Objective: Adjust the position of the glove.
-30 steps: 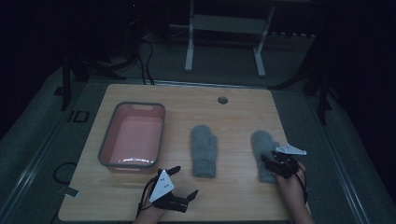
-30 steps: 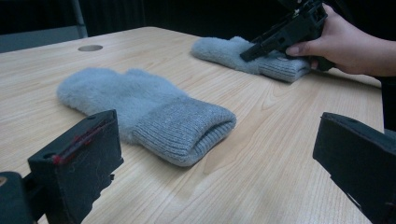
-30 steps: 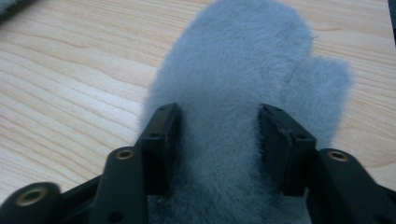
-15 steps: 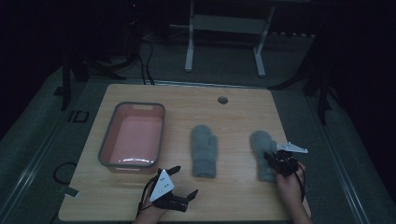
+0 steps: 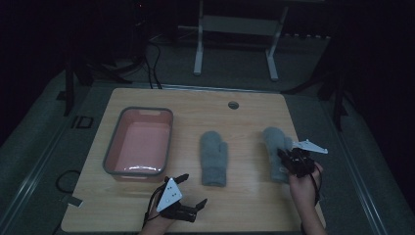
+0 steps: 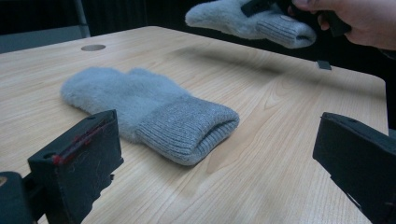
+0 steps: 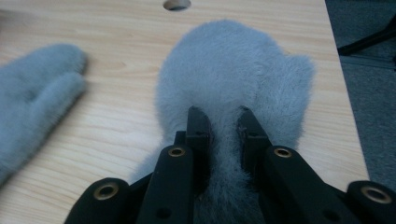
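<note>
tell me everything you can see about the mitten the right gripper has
The held mitten is grey and fuzzy, with a ribbed knit cuff. The right gripper pinches a fold of its back fabric. In the left gripper view it hangs clear of the table, roughly level, casting a shadow. Its thumb points toward the table's right edge.

Grey fuzzy mitten [image 5: 214, 156] flat mid-table; second mitten [image 7: 233, 79] apparently lifted, pinched.

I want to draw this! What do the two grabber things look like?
Each hand-held gripper is black with two blocky jaws. The left hand-held gripper has a white three-cornered plate with dark dots on top and a thin black cable. The right hand-held gripper has a pale plate too, and brass-coloured rivets on its black linkage arms.
</note>
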Demonstrator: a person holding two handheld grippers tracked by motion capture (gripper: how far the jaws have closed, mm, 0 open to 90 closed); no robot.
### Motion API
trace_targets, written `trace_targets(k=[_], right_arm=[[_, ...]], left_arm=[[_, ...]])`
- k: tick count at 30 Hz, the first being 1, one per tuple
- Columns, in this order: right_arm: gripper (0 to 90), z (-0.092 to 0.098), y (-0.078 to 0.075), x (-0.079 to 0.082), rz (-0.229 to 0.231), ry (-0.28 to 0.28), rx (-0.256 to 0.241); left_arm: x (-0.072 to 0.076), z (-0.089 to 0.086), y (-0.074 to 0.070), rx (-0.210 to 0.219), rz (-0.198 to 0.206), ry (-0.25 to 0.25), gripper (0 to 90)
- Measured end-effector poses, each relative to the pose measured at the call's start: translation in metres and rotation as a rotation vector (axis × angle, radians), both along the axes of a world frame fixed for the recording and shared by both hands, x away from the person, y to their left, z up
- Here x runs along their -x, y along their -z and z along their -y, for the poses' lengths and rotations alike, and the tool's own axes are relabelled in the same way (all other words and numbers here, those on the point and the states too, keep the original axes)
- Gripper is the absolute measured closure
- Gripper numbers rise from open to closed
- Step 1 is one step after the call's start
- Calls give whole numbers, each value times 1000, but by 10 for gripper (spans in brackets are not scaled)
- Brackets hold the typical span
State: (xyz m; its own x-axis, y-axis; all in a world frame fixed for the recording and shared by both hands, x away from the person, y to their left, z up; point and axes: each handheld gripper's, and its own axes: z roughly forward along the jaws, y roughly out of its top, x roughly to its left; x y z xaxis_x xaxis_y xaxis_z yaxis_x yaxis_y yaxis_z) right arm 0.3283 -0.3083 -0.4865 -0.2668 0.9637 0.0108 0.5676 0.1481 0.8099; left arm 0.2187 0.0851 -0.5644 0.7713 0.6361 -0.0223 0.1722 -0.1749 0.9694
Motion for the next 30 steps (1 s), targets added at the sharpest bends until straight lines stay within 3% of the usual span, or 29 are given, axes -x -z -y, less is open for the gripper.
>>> trace_targets(k=[13,17,22,30], right_arm=[[790,-48,-21,-4,29,-49,-9],[789,-66,-24,-3,33,-77,-39],[789,-90,-23,-3,18,-102,-72],[788,-129,-22,-2,-8,-125,-84]], left_arm=[[0,-1,-1,5,0,-7,15],[1,-1,-1,1,3,-4,15],[0,-2,-1,3,3,-7,15],[0,-3,-1,5,2,-12,15]])
